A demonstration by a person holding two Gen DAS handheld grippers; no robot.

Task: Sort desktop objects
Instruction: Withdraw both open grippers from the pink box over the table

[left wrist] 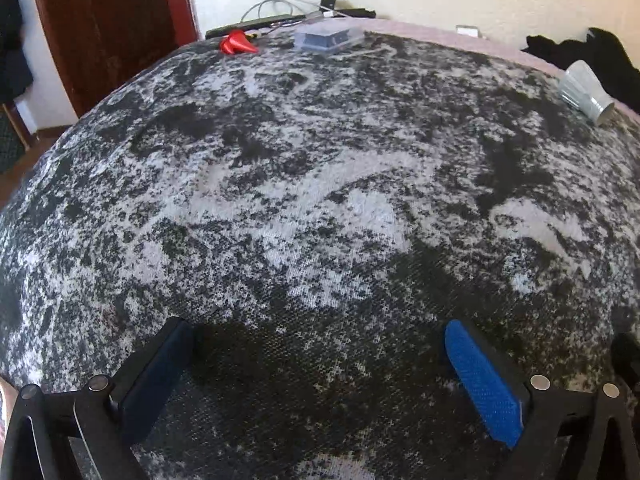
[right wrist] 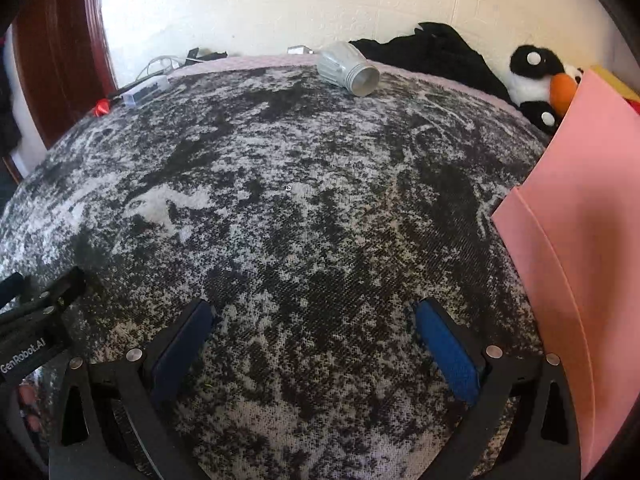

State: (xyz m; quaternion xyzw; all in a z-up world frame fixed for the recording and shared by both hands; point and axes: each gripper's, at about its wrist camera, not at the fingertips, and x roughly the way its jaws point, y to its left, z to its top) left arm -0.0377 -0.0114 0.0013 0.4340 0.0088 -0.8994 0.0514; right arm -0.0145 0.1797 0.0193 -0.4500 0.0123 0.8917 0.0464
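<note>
Both grippers hover low over the near part of the mottled black-and-grey cloth (left wrist: 320, 200), and neither holds anything. Your left gripper (left wrist: 320, 334) has its fingers wide apart with only cloth between them. Your right gripper (right wrist: 312, 316) is the same, fingers spread, nothing clamped.

Nothing looks sorted yet, judging from how things lie. Three loose items sit along the far edge. A red cone-shaped piece (left wrist: 236, 43) lies at the far left. A clear plastic box (left wrist: 328, 38) with something dark blue inside sits just right of it, near but apart. A ribbed grey cup (right wrist: 347, 69) lies tipped on its side at the far right, open mouth toward you and a bit right. It is well apart from the other two.

A pink bin (right wrist: 576, 240) stands at the right edge beside your right gripper. It is probably the drop spot, but its inside is hidden, so you cannot tell if anything is already in it.

Behind the far edge are cables (left wrist: 276, 8), black cloth (right wrist: 432, 56) and a plush penguin (right wrist: 540, 80), likely not part of the job.

All three pickups are left, as far as the views show. The cup is closest to your right gripper, so it looks like the likely first grab.
</note>
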